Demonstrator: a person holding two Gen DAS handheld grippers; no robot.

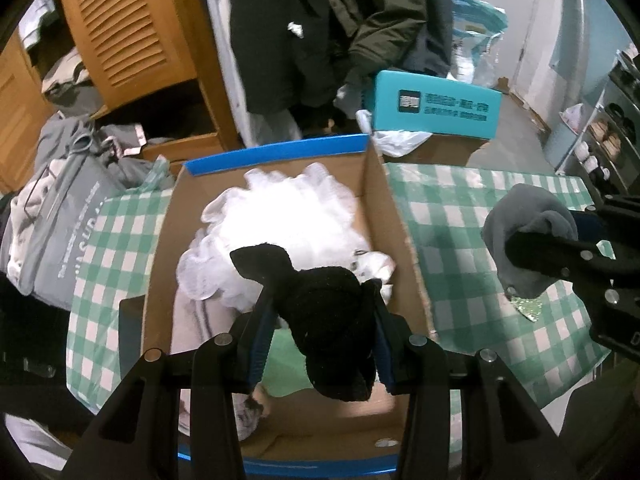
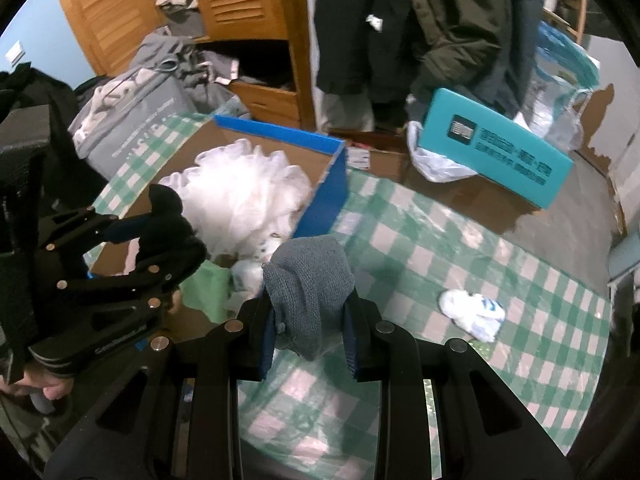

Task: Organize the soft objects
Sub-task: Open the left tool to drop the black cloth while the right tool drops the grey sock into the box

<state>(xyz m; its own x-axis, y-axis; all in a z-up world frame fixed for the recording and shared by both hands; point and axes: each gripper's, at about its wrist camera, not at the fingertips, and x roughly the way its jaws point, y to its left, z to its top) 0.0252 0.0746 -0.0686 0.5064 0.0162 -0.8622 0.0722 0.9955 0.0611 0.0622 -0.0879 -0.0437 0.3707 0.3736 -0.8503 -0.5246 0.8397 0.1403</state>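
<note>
My left tongs [image 1: 320, 320] are black with blue pads and grip a black sock [image 1: 320, 312]. My right tongs [image 2: 310, 332], black with the same blue pads, grip a grey knitted sock [image 2: 308, 280]. The tablecloth [image 2: 500, 280] is checked green and white. The cardboard box [image 1: 400, 220] is brown inside, with a blue rim and blue outer walls. In it lie a white frilly cloth [image 1: 280, 216] and a pale green cloth [image 2: 208, 284]. On the tablecloth lies a white sock with blue stripes [image 2: 474, 312]. Beyond the table is a teal box [image 2: 500, 160] with a black label.
</note>
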